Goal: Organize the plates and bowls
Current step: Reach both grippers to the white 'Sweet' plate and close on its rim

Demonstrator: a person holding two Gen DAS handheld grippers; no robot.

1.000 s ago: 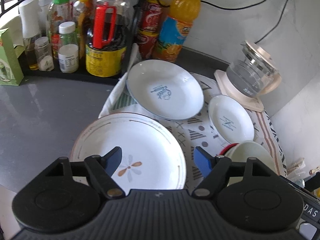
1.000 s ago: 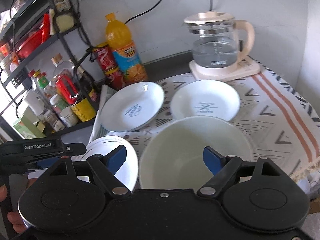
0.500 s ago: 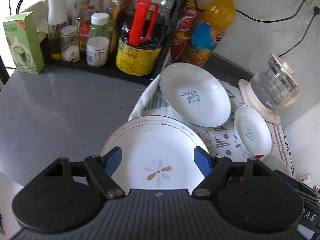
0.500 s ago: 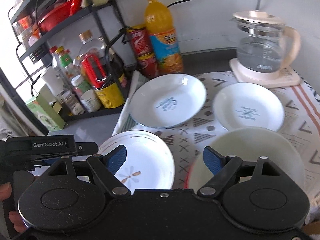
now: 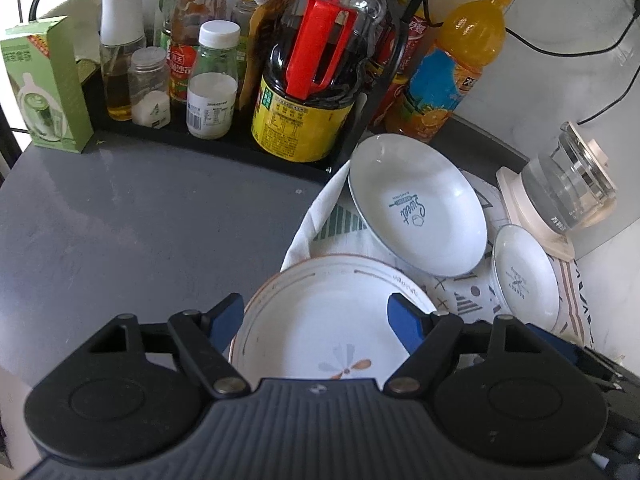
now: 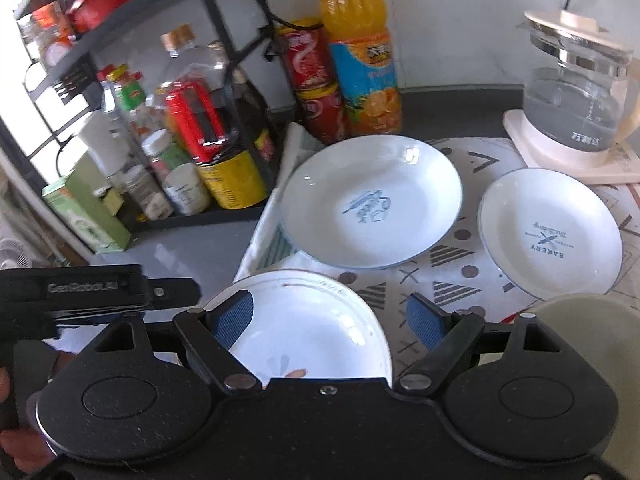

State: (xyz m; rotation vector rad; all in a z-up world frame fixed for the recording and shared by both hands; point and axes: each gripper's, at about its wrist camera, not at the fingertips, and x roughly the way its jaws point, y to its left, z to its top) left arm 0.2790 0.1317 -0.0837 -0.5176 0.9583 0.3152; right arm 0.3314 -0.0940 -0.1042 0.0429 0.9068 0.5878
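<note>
The left gripper (image 5: 318, 316) hung with its jaws wide and nothing between the pads, above the flower-patterned plate (image 5: 320, 332) at the near edge of the patterned cloth (image 5: 464, 296). The right gripper (image 6: 334, 318) was likewise wide and empty, over the same plate (image 6: 312, 328). Beyond it lay the deep plate printed "Sweet" (image 6: 372, 200), and to its right the smaller "Bakery" plate (image 6: 550, 232). A pale bowl (image 6: 580, 308) showed at the near right edge. The glass kettle (image 6: 576, 92) stood far right; the orange juice bottle (image 6: 362, 52) and a condiment rack (image 5: 224, 136) stood along the far side.
</note>
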